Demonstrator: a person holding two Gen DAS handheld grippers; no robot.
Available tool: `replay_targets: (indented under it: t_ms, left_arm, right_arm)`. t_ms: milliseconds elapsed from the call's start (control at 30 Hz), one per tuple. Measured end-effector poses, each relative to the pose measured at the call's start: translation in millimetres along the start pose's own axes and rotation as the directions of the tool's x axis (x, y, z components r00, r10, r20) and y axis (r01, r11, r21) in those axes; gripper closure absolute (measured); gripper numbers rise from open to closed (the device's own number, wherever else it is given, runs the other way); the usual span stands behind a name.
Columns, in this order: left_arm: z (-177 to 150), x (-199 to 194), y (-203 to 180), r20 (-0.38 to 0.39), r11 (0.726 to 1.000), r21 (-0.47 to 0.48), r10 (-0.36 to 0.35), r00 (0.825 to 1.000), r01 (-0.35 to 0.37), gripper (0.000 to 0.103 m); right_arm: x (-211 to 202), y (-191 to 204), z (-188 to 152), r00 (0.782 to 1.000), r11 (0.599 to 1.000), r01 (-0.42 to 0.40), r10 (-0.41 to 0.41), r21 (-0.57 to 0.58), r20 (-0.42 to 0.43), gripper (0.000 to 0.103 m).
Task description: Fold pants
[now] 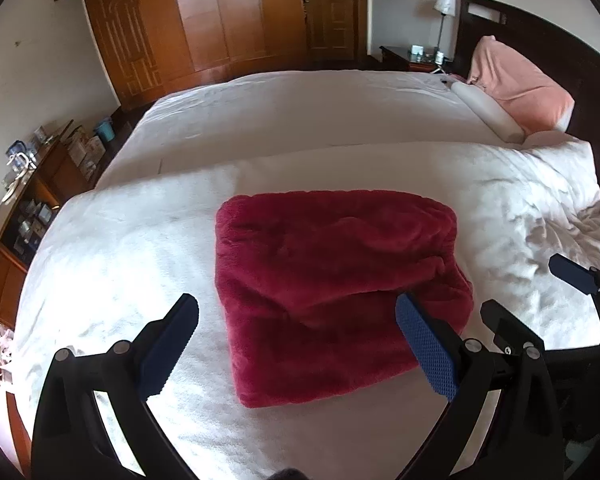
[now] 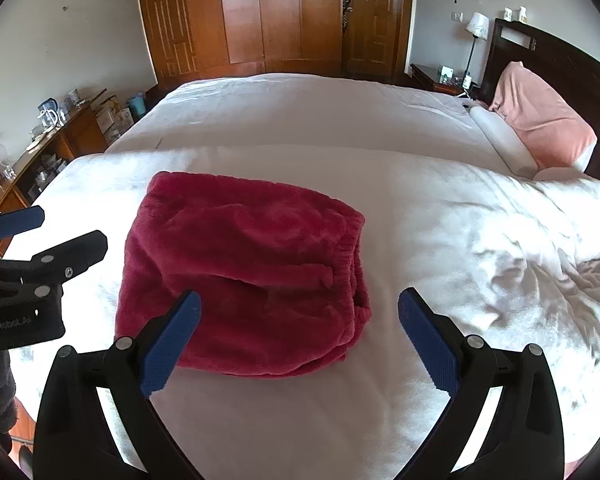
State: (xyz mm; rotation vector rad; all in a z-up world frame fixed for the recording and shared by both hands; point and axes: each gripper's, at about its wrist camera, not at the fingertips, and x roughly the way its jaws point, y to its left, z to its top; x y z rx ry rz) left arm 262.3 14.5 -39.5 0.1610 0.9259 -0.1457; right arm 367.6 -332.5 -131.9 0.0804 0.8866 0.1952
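Note:
The dark red fleece pants (image 1: 336,280) lie folded into a thick square bundle on the white bed (image 1: 132,248); they also show in the right wrist view (image 2: 244,272). My left gripper (image 1: 296,312) is open and empty, held just above the bundle's near edge. My right gripper (image 2: 300,308) is open and empty, above the bundle's near right corner. The right gripper shows at the right of the left wrist view (image 1: 532,292). The left gripper shows at the left of the right wrist view (image 2: 56,228). Neither grips the cloth.
A pink pillow (image 1: 520,84) and a white bolster (image 1: 488,112) lie by the dark headboard (image 1: 540,36) at the far right. A nightstand with a lamp (image 1: 444,4) stands beyond. A wooden wardrobe (image 1: 220,20) fills the far wall. A cluttered low cabinet (image 1: 16,208) runs along the left.

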Motion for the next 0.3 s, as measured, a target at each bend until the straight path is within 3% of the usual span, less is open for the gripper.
replay_targets:
  t_ms: [167, 300]
  left_arm:
    - [-9.4, 25.8, 18.2, -0.07, 0.998, -0.06, -0.021, 0.997, 0.017, 0.005]
    - [-19.1, 42.6, 37.4, -0.11, 0.995, -0.097, 0.009, 0.994, -0.019, 0.005]
  right_arm:
    - [11.6, 3.8, -3.9, 0.999, 1.0, 0.006, -0.006, 0.0, -0.035, 0.003]
    - [20.4, 10.6, -8.3, 0.998, 1.0, 0.007, -0.008, -0.015, -0.061, 0.003]
